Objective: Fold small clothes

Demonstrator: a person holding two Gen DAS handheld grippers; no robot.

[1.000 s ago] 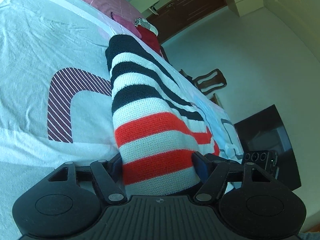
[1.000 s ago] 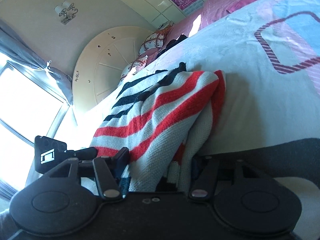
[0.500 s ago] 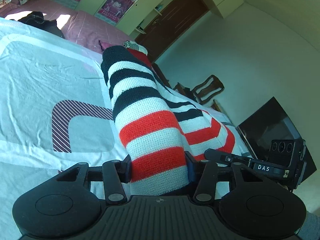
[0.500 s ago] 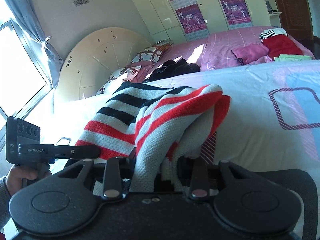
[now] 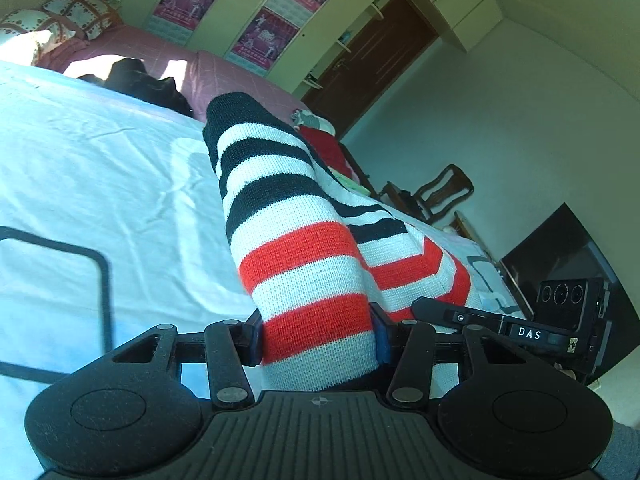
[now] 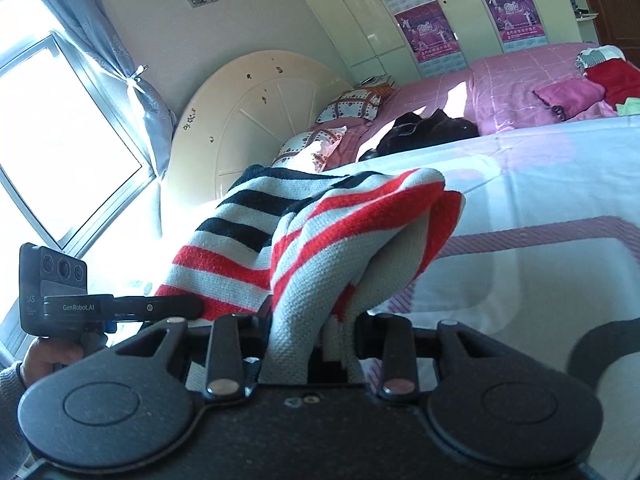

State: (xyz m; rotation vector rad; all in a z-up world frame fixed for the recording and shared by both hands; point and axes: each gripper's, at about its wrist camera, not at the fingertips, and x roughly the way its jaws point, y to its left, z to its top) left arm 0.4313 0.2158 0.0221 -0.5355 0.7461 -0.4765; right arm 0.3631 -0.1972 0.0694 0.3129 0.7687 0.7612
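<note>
bed (image 5: 100, 184): pale sheet | black garment (image 6: 428, 128): 12 o'clock | wooden chair (image 5: 444, 192): 3 o'clock | pink posters (image 6: 424, 28): on wardrobe doors

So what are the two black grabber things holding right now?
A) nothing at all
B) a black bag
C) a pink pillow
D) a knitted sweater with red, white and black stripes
D: the knitted sweater with red, white and black stripes is pinched between the fingers of the left gripper, and another bunch of it sits in the right gripper.
</note>
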